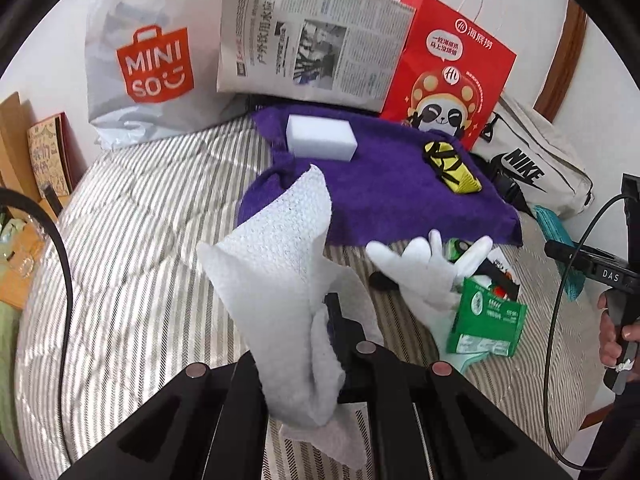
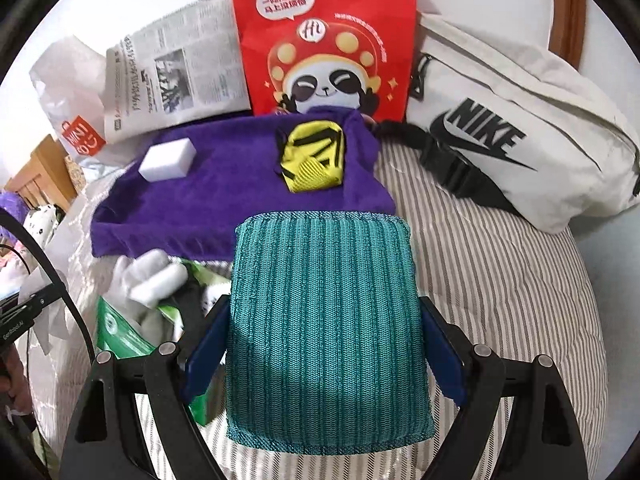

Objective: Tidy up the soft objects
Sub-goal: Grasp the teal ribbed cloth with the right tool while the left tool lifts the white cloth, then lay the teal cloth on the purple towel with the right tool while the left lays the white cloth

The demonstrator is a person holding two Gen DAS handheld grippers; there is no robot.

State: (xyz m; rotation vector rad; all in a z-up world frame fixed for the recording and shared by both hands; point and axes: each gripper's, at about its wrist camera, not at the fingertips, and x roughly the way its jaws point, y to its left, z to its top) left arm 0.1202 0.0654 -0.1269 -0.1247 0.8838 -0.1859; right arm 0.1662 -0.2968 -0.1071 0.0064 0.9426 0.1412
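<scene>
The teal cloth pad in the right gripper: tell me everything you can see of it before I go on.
The teal cloth pad is a rounded rectangle of ribbed knit fabric with a stitched edge. It looks soft and padded. The right gripper holds it between its blue fingers, flat face toward the camera, raised over the striped bedding. Its far edge overlaps the purple towel in view; contact cannot be judged.

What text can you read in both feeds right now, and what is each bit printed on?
"MINI SO" on the white plastic bag.
"NIKE" on the white waist bag.
"海底捞" on the red paper bag; its speech-bubble characters are too small to read surely.
"DAS" on the right claw's black body.
Newspaper: headline and columns too blurred.
Green tissue pack: print too small.
</scene>
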